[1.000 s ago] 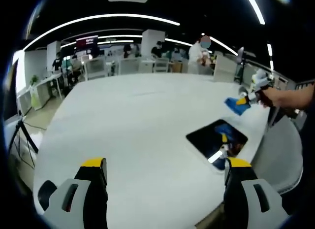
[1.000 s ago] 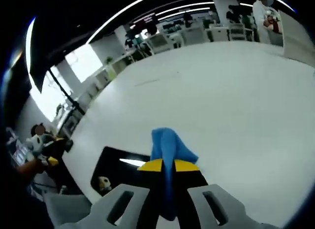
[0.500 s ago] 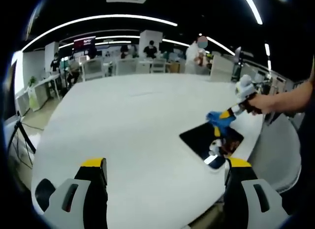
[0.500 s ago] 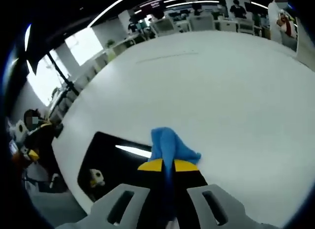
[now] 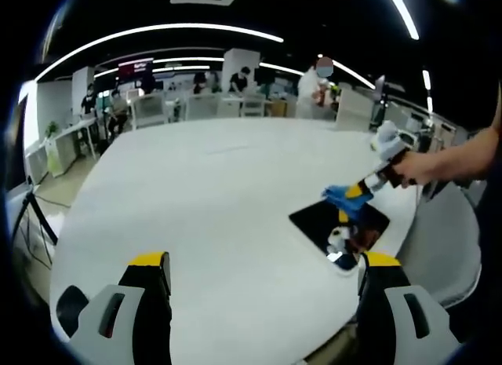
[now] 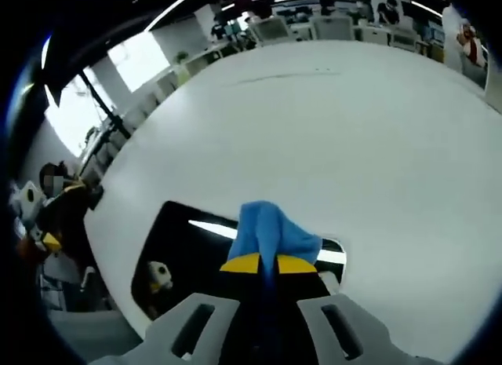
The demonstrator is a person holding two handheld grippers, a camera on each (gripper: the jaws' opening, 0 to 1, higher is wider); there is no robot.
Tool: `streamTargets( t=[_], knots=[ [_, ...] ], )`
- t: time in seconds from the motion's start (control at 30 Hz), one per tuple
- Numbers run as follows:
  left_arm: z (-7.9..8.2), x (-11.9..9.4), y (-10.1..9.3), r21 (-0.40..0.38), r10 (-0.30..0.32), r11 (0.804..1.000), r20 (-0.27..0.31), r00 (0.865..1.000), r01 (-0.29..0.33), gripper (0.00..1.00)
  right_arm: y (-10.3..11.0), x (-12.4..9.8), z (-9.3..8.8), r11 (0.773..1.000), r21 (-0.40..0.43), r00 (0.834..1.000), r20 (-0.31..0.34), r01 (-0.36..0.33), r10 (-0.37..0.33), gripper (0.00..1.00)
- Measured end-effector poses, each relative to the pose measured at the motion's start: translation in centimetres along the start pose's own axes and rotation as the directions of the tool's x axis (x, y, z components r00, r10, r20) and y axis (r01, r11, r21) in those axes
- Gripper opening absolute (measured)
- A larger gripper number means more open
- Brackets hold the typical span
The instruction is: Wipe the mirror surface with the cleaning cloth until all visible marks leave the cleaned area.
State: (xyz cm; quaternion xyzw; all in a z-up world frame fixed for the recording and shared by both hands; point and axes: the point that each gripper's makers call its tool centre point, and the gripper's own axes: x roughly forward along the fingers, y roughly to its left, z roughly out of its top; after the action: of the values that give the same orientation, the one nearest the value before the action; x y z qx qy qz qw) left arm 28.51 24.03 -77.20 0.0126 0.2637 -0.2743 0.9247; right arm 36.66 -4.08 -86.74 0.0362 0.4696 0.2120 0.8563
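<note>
Broadly, the white table [image 5: 196,200] is carrying the fragile black mirror [image 6: 180,247] at lower left of the right gripper view. Right gripper [image 6: 261,264] is pinching the soft, light cloth [image 6: 268,233] by a bunched fold, while left gripper [image 5: 263,263] is idling with jaws spread.

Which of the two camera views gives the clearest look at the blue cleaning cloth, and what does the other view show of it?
The right gripper view: the cleaning cloth sits large and central, pinched in the right gripper above the dark mirror. In the left gripper view the cloth is a small blue patch at the mirror's far edge.
</note>
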Motion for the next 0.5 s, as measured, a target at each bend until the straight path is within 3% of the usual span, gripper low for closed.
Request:
streamTargets(
  t=[0.37,0.5],
  knots=[
    [-0.8,-0.7,0.2,-0.018,0.011,1.0,0.002,1.0,-0.011,1.0,4.9,2.8,1.6,0.997,-0.054,0.997,-0.062,-0.047,0.043,0.0],
    [-1.2,-1.2,0.3,-0.025,0.02,0.999,0.001,1.0,-0.02,1.0,7.6,4.0,2.0,0.988,-0.14,0.994,-0.093,-0.069,0.057,0.0]
  ],
)
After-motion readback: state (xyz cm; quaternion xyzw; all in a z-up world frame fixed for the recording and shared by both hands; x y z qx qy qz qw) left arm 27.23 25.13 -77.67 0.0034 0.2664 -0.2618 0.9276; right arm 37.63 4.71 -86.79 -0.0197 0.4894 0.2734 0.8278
